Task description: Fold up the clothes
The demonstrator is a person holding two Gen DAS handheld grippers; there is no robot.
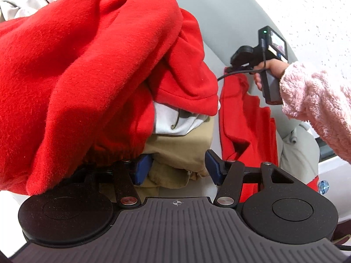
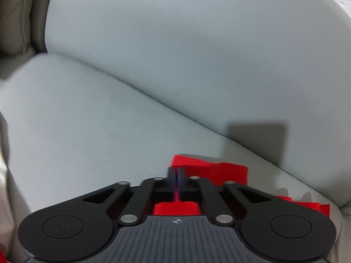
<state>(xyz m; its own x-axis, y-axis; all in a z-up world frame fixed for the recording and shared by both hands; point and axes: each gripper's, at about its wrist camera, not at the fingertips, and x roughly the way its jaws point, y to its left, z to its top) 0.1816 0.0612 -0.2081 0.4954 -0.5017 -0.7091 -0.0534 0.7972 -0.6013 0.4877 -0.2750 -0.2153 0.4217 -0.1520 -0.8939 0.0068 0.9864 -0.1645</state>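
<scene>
A big red garment [image 1: 76,65] fills the left wrist view, heaped over a pile and draped across the left finger of my left gripper [image 1: 178,167]. That gripper is open, its blue pads [image 1: 214,166] well apart, with tan cloth lying beyond the gap. A long red part [image 1: 241,120] of the garment runs across the seat to my right gripper [image 1: 232,65], held by a hand in a fluffy pink sleeve [image 1: 318,105]. In the right wrist view my right gripper [image 2: 176,171] is shut on the red garment's edge [image 2: 210,171], low over the seat.
A tan garment [image 1: 182,144] and a white one [image 1: 173,120] lie under the red heap, a cream one [image 1: 26,2] behind it, a grey one [image 1: 298,151] at the right. The grey sofa seat [image 2: 98,120] and backrest [image 2: 175,32] stretch ahead; a beige cushion [image 2: 13,22] is at the left.
</scene>
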